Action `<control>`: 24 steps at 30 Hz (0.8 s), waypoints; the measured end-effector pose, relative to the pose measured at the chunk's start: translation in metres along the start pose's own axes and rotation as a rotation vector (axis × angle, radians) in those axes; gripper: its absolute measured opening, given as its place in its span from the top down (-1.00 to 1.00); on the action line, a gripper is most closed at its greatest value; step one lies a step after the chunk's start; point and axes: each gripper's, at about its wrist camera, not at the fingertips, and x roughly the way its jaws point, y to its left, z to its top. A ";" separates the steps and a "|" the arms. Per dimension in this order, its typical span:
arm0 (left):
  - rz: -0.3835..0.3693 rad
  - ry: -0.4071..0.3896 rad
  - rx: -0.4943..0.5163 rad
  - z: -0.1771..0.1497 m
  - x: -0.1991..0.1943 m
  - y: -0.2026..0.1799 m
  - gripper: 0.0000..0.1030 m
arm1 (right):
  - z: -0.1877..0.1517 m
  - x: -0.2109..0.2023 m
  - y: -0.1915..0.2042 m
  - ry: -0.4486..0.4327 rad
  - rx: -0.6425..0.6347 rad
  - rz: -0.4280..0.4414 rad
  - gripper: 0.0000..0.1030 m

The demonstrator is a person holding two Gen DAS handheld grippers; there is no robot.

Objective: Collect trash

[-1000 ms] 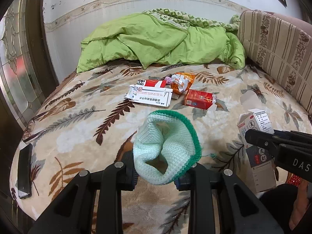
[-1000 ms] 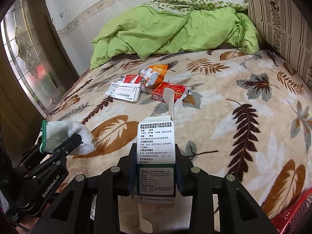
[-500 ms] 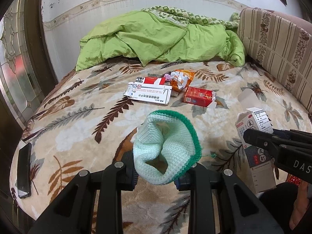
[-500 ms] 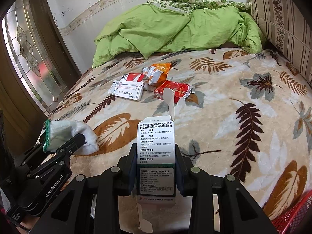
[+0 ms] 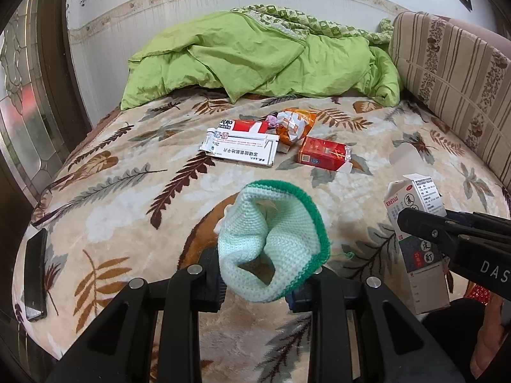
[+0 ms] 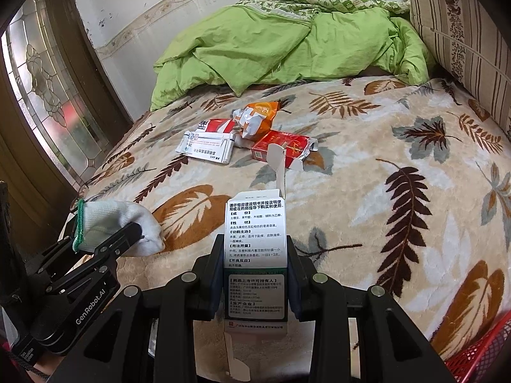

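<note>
My left gripper (image 5: pixel 255 282) is shut on a pale knitted glove with a green cuff (image 5: pixel 271 242), held above the near edge of the bed; the same glove (image 6: pixel 121 226) shows at the left of the right wrist view. Between the pads of my right gripper (image 6: pixel 254 276), also shut, stands a white medicine box (image 6: pixel 255 255) with its top flap open; that box (image 5: pixel 415 223) appears at the right of the left wrist view. Farther up the bed lies more trash: a flat white box (image 5: pixel 239 150), a red and white pack (image 5: pixel 246 126), an orange wrapper (image 5: pixel 295 124) and a red carton (image 5: pixel 324 158).
The bed has a leaf-patterned blanket (image 5: pixel 134 198), a green duvet (image 5: pixel 255 60) piled at the far end and a striped headboard cushion (image 5: pixel 453 73) on the right. A dark phone (image 5: pixel 35 274) lies at the left edge. A red mesh basket (image 6: pixel 479 354) shows at bottom right.
</note>
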 end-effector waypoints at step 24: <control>-0.058 0.006 -0.006 0.011 -0.018 -0.009 0.49 | 0.013 -0.036 -0.001 -0.040 0.062 0.053 0.32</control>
